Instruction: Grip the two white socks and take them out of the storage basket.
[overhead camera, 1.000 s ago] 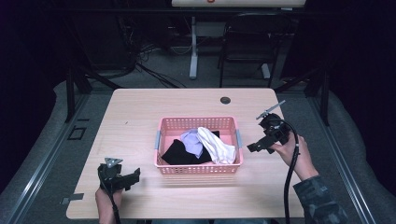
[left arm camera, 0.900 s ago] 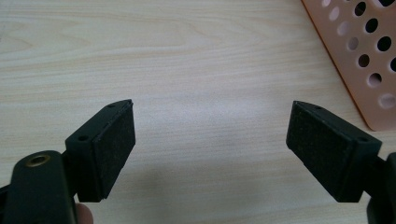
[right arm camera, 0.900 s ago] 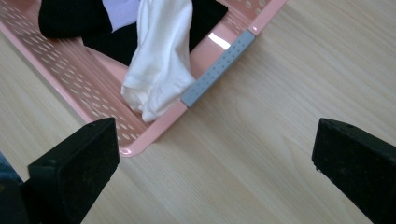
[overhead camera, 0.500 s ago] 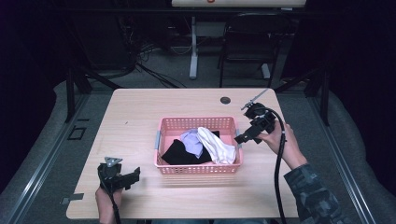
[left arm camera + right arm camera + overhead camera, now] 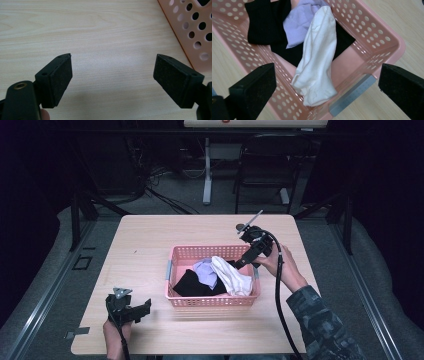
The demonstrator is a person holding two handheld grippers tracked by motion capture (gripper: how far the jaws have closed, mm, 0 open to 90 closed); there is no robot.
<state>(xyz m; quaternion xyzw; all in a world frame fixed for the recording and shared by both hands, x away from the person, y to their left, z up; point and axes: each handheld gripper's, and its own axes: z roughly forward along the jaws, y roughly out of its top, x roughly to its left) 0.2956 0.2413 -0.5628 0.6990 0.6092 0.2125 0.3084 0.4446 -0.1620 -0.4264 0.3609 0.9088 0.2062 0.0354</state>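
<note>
Right claw (image 5: 239, 265) spread over white sock (image 5: 318, 60) in pink basket (image 5: 372, 32); left claw (image 5: 136, 311) spread — tabletop.

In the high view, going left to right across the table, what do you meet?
Left hand-held gripper → black garment → lavender cloth → white sock → right hand-held gripper, all cloths lying in the pink basket.

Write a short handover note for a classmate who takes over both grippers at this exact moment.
Left gripper: open, empty, low over the table near its front left corner.
Right gripper: open, empty, above the right end of the pink basket, aimed into it.
In the basket: a white sock on top, a lilac cloth and a black garment beneath.
Done: nothing taken out.
Left: probably grasp the white sock first, then the rest.
</note>
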